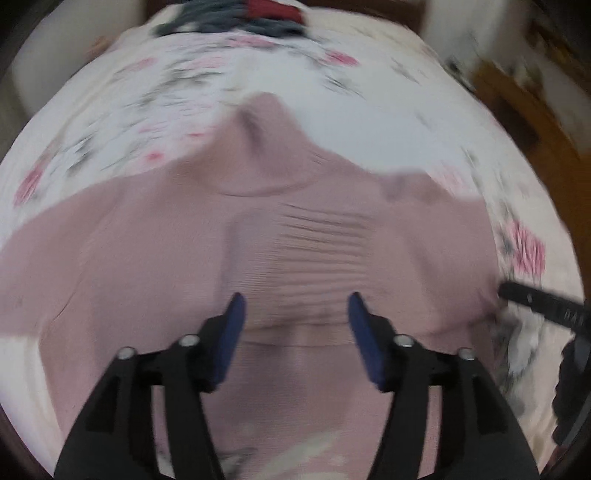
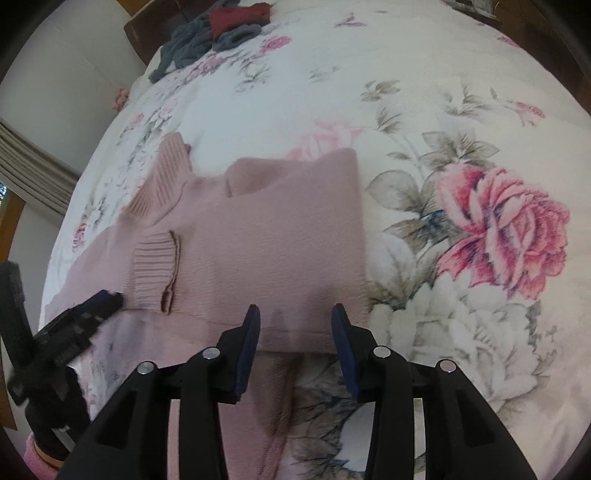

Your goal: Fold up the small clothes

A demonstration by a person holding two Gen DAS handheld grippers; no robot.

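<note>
Pink sweater (image 2: 266, 236) lies flat — we hold both grippers (image 1: 295, 306) (image 2: 295, 317) released above it, ready to grasp an edge.

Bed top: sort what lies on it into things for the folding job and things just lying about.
For the job:
- dusty-pink ribbed knit sweater, spread flat with one sleeve folded in
- left gripper, open
- right gripper, open

Lying about:
- white rose-print bedspread, the work surface
- grey-blue crumpled garment, at the far edge
- dark red cloth on top of it

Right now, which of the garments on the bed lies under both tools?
The pink turtleneck sweater; the grey garment and red garment lie far off.
</note>
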